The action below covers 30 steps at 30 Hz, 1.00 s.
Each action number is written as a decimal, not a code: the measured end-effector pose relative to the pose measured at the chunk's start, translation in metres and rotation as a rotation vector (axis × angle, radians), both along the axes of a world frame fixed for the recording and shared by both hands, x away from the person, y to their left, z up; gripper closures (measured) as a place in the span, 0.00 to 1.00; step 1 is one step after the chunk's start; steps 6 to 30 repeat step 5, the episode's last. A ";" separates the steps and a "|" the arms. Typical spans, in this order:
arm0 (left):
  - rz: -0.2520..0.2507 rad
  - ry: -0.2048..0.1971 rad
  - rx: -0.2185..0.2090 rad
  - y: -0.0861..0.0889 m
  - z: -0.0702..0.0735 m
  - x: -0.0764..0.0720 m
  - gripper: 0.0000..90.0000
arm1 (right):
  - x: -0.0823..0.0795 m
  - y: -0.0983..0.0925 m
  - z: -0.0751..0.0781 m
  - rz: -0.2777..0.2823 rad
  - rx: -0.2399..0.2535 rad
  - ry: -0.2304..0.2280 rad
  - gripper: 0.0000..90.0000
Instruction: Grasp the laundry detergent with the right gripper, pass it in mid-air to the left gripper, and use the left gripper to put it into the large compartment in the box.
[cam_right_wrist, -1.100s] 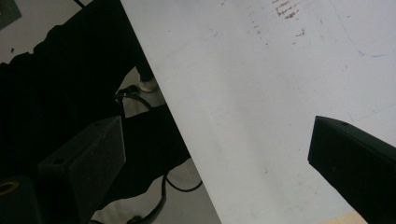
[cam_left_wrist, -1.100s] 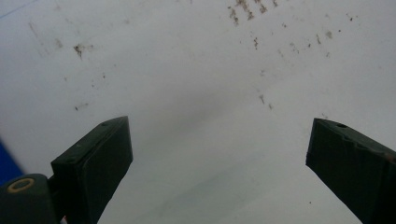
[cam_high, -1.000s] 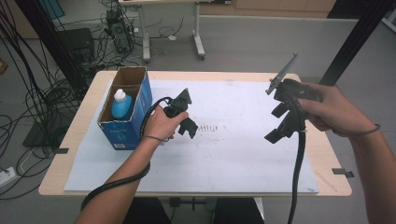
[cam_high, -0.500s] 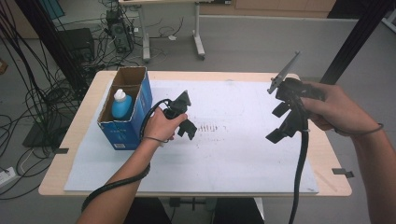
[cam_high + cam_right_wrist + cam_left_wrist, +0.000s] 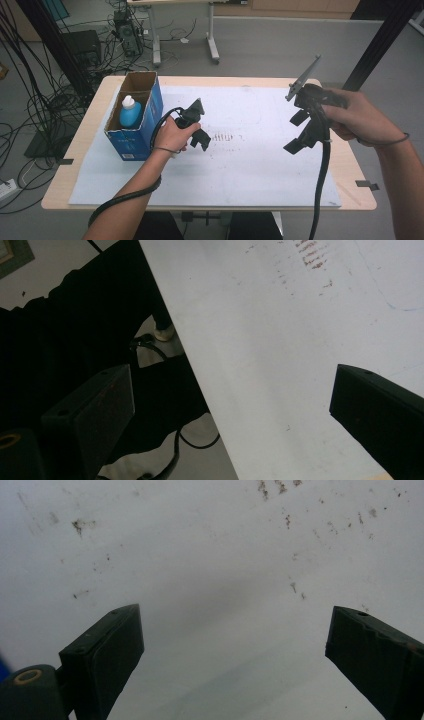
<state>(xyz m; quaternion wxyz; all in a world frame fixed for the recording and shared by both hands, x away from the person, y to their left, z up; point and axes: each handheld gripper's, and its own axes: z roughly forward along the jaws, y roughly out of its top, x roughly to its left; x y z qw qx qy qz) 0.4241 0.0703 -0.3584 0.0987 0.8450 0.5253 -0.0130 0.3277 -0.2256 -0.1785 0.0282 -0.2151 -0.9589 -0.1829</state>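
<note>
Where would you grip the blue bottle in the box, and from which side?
Probably the white cap and neck of the bottle, from straight above. It stands upright inside the open-topped box, whose walls shield its blue body on every side. The left gripper, open and empty, is nearest.

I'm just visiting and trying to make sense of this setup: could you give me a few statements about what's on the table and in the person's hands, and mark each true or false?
1. A blue bottle with a white cap stands inside the cardboard box. True.
2. The left tool is clamped on the bottle. False: its jaws stand open with nothing between them, over the white mat.
3. The box sits at the table's left end in the high view. True.
4. The right tool holds a pen. False: its jaws are open and empty.
5. The mat is spotless. False: small brown marks show near its middle.
</note>
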 end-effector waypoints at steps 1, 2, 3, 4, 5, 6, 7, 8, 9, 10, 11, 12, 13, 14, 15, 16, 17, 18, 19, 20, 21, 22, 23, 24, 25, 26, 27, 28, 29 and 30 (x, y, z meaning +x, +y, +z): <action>0.001 -0.001 0.000 0.000 0.000 0.000 0.10 | 0.000 0.000 0.000 0.001 0.002 -0.002 0.04; 0.003 -0.004 -0.002 0.000 0.001 0.000 0.10 | 0.000 0.000 0.000 0.001 0.001 0.000 0.05; 0.005 -0.006 -0.003 0.000 0.001 0.000 0.10 | 0.000 0.000 0.000 -0.001 0.000 -0.001 0.04; 0.000 -0.003 -0.003 0.000 0.002 0.000 0.10 | 0.001 0.000 -0.001 -0.002 0.002 -0.002 0.04; 0.000 -0.005 -0.004 0.000 0.002 0.000 0.10 | 0.001 0.000 -0.001 0.000 0.002 -0.001 0.05; 0.000 -0.005 -0.004 0.000 0.002 0.000 0.10 | 0.001 0.000 -0.001 0.000 0.002 -0.001 0.05; 0.000 -0.005 -0.004 0.000 0.002 0.000 0.10 | 0.001 0.000 -0.001 0.000 0.002 -0.001 0.05; 0.000 -0.005 -0.004 0.000 0.002 0.000 0.10 | 0.001 0.000 -0.001 0.000 0.002 -0.001 0.05; 0.000 -0.005 -0.004 0.000 0.002 0.000 0.10 | 0.001 0.000 -0.001 0.000 0.002 -0.001 0.05; 0.000 -0.005 -0.004 0.000 0.002 0.000 0.10 | 0.001 0.000 -0.001 0.000 0.002 -0.001 0.05; 0.000 -0.005 -0.004 0.000 0.002 0.000 0.10 | 0.001 0.000 -0.001 0.000 0.002 -0.001 0.05; 0.000 -0.005 -0.004 0.000 0.002 0.000 0.10 | 0.001 0.000 -0.001 0.000 0.002 -0.001 0.05; 0.000 -0.005 -0.004 0.000 0.002 0.000 0.10 | 0.001 0.000 -0.001 0.000 0.002 -0.001 0.05; 0.000 -0.005 -0.004 0.000 0.002 0.000 0.10 | 0.001 0.000 -0.001 0.000 0.002 -0.001 0.05; 0.000 -0.005 -0.004 0.000 0.002 0.000 0.10 | 0.001 0.000 -0.001 0.000 0.002 -0.001 0.05; 0.000 -0.005 -0.004 0.000 0.002 0.000 0.10 | 0.001 0.000 -0.001 0.000 0.002 -0.001 0.05; 0.000 -0.005 -0.004 0.000 0.002 0.000 0.10 | 0.001 0.000 -0.001 0.000 0.002 -0.001 0.05; 0.000 -0.005 -0.004 0.000 0.002 0.000 0.10 | 0.001 0.000 -0.001 0.000 0.002 -0.001 0.05; 0.000 -0.005 -0.004 0.000 0.002 0.000 0.10 | 0.001 0.000 -0.001 0.000 0.002 -0.001 0.05; 0.000 -0.005 -0.004 0.000 0.002 0.000 0.10 | 0.001 0.000 -0.001 0.000 0.002 -0.001 0.05; 0.000 -0.005 -0.004 0.000 0.002 0.000 0.10 | 0.001 0.000 -0.001 0.000 0.002 -0.001 0.05; 0.000 -0.005 -0.004 0.000 0.002 0.000 0.10 | 0.001 0.000 -0.001 0.000 0.002 -0.001 0.05; 0.000 -0.005 -0.004 0.000 0.002 0.000 0.10 | 0.001 0.000 -0.001 0.000 0.002 -0.001 0.05; 0.000 -0.005 -0.004 0.000 0.002 0.000 0.10 | 0.001 0.000 -0.001 0.000 0.002 -0.001 0.05; 0.000 -0.005 -0.004 0.000 0.002 0.000 0.10 | 0.001 0.000 -0.001 0.000 0.002 -0.001 0.05; 0.000 -0.005 -0.004 0.000 0.002 0.000 0.10 | 0.001 0.000 -0.001 0.000 0.002 -0.001 0.05; 0.000 -0.005 -0.004 0.000 0.002 0.000 0.10 | 0.001 0.000 -0.001 0.000 0.002 -0.001 0.05; 0.000 -0.005 -0.004 0.000 0.002 0.000 0.10 | 0.001 0.000 -0.001 0.000 0.002 -0.001 0.05; 0.000 -0.005 -0.004 0.000 0.002 0.000 0.10 | 0.001 0.000 -0.001 0.000 0.002 -0.001 0.05; 0.000 -0.005 -0.004 0.000 0.002 0.000 0.10 | 0.001 0.000 -0.001 0.000 0.002 -0.001 0.05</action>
